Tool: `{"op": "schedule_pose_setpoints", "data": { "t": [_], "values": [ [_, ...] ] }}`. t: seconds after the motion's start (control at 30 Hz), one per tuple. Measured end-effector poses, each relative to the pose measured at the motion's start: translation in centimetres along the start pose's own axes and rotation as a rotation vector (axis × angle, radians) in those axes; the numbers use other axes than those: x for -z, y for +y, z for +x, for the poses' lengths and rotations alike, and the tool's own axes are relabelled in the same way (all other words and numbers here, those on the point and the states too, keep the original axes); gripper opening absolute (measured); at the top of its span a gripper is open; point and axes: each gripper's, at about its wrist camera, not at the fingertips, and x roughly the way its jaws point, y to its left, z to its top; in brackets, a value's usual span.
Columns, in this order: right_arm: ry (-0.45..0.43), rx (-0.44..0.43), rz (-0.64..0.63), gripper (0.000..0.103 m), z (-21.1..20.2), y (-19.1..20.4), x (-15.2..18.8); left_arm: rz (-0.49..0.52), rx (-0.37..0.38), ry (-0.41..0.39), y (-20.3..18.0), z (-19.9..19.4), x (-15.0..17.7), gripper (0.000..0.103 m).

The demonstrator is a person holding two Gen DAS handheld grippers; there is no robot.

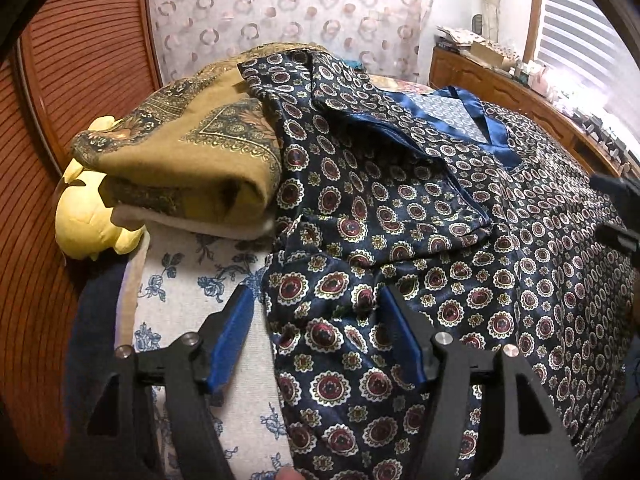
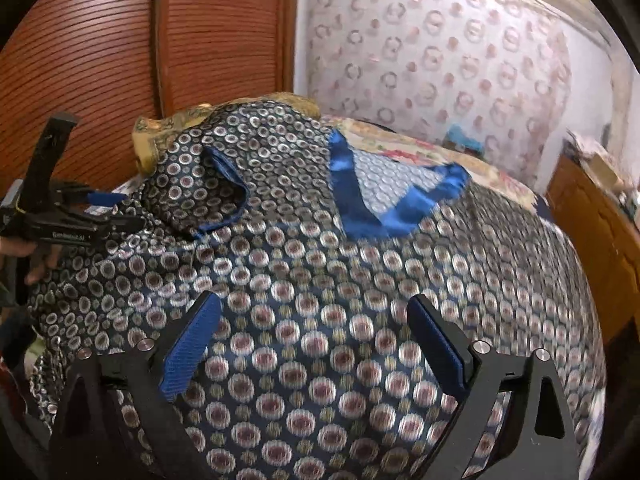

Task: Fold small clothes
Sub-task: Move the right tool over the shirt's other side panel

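A navy satin shirt [image 1: 460, 280] printed with round medallions lies spread on the bed, its blue V collar [image 1: 492, 136] toward the far side. One sleeve [image 1: 380, 188] with a blue cuff is folded across the chest. My left gripper [image 1: 316, 300] is open and straddles the shirt's left edge, with one blue pad over the floral sheet and the other over the fabric; the pads do not press on it. In the right wrist view my right gripper [image 2: 316, 320] stands wide open just above the shirt's body [image 2: 360, 272]. The left gripper [image 2: 108, 208] shows there at the far left.
A folded brown paisley blanket [image 1: 180, 152] and a yellow plush toy [image 1: 84, 220] sit left of the shirt. The white floral sheet [image 1: 192, 280] shows bare beside the shirt's edge. A slatted wooden door [image 1: 80, 60] stands at left, and a cluttered wooden dresser [image 1: 500, 84] at right.
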Motion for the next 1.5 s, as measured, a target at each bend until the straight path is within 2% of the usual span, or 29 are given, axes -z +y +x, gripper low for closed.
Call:
{"op": "schedule_pose_setpoints", "data": {
  "t": [0.17, 0.3, 0.57, 0.7, 0.83, 1.07, 1.17, 1.27, 1.37, 1.5],
  "values": [
    [0.010, -0.071, -0.070, 0.092, 2.9, 1.2, -3.5, 0.001, 0.002, -0.007, 0.0, 0.0, 0.2, 0.066],
    [0.047, -0.112, -0.086, 0.090, 7.2, 2.8, -6.6, -0.005, 0.003, -0.010, 0.1, 0.0, 0.2, 0.066],
    [0.136, -0.180, -0.112, 0.088, 13.7, 5.5, -9.8, -0.020, -0.010, -0.022, 0.4, -0.2, 0.5, 0.066],
    [0.173, -0.143, -0.157, 0.086, 16.1, 6.9, -10.9, -0.026, -0.010, -0.023, 0.5, -0.1, 0.6, 0.066],
    [0.176, -0.101, -0.157, 0.084, 17.3, 6.6, -12.3, -0.027, -0.010, -0.024, 0.5, -0.2, 0.7, 0.066],
    [0.147, 0.029, -0.011, 0.083, 17.5, 0.2, -13.3, -0.029, -0.016, -0.025, 0.6, -0.1, 0.8, 0.066],
    [0.147, 0.031, 0.000, 0.083, 16.4, -1.3, -12.7, -0.029, -0.017, -0.025, 0.5, -0.1, 0.8, 0.066],
    [0.122, 0.019, -0.006, 0.083, 13.6, -2.5, -11.5, -0.027, -0.015, -0.023, 0.6, -0.2, 0.7, 0.066],
    [0.088, -0.031, 0.021, 0.083, 10.1, -4.0, -9.3, -0.033, -0.015, -0.025, 0.7, -0.6, 0.7, 0.066],
    [0.063, -0.034, 0.022, 0.083, 6.1, -5.6, -5.9, -0.007, -0.036, -0.040, 0.3, -1.8, 0.3, 0.066]
  ]
}}
